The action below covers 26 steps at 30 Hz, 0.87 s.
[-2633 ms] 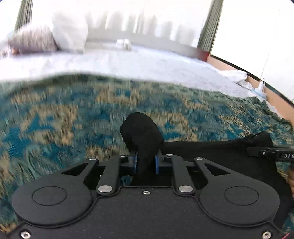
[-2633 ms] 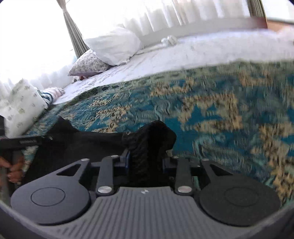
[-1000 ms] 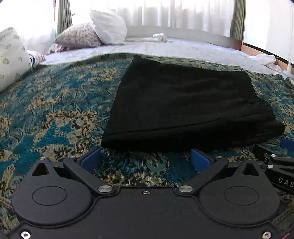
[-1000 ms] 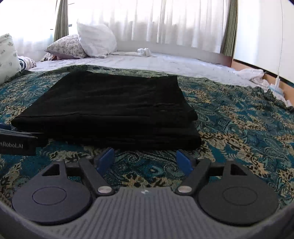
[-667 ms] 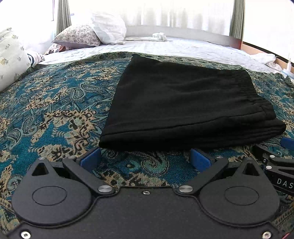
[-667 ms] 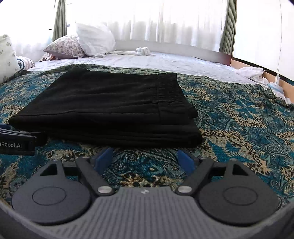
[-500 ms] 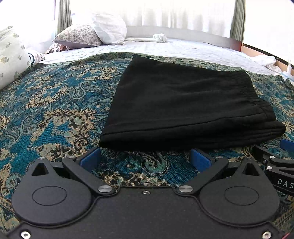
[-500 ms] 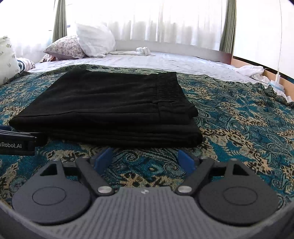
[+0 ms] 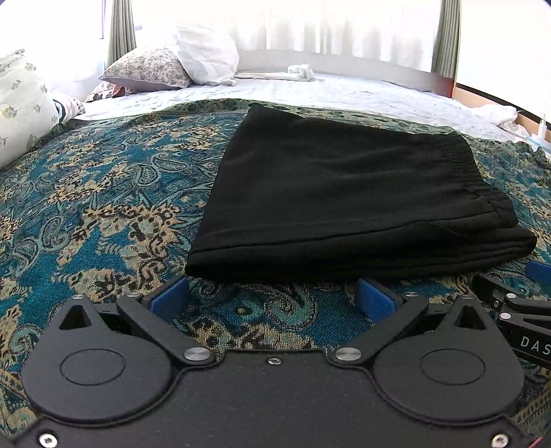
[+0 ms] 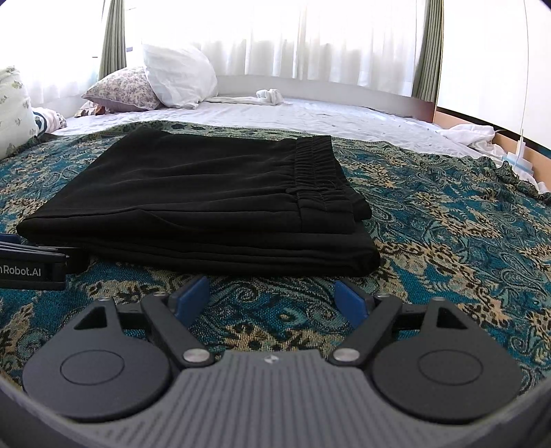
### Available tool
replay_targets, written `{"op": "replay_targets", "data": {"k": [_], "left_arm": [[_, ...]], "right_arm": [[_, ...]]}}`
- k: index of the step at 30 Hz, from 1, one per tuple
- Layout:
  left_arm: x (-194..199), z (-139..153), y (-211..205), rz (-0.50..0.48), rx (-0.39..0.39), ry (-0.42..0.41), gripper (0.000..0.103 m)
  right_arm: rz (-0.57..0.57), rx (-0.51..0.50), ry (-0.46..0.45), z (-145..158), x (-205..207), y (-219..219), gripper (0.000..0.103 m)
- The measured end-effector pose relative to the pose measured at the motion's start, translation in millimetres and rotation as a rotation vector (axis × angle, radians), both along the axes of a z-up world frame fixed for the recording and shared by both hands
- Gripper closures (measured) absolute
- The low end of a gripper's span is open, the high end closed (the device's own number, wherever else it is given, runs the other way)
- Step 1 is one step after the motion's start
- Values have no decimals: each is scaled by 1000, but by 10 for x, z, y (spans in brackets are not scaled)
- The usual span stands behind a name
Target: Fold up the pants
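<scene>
Pillows at far left beyond the left gripper (image 9: 272,293): a pale floral cushion (image 9: 20,103) at the frame edge, then a patterned pillow (image 9: 148,69) and a white pillow (image 9: 206,58) against the curtained window (image 9: 327,27). Left gripper's jaws spread wide, blue pads (image 9: 170,298) apart, nothing between them but the teal and tan paisley bedspread (image 9: 86,179). Black pants (image 9: 344,193) lie folded into a flat rectangle directly ahead of both grippers, resting on the bedspread, near folded edge just beyond the pads and not touching them. Elastic waistband (image 10: 316,172) sits on top at the right end of the stack, ahead and slightly right of the right gripper (image 10: 272,298). Right gripper's jaws likewise stand wide, empty, over bare bedspread. Each gripper shows at the edge of the other's view, side by side, low to the bed. White sheet (image 10: 310,113) beyond the bedspread; small white bundle (image 10: 270,94) at its far side. Crumpled white cloth (image 10: 471,134) far right.
</scene>
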<state>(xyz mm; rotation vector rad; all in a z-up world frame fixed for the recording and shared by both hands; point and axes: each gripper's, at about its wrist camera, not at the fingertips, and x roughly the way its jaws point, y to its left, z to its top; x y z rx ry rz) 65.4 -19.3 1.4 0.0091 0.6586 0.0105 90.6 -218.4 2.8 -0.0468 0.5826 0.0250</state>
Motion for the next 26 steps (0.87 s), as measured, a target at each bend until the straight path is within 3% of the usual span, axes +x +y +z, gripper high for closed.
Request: {"op": "replay_targets", "data": {"k": [26], "left_arm": [[-11, 2, -11, 1, 2, -7, 0]], "right_arm": [[0, 1, -1, -6, -3, 1, 14]]}}
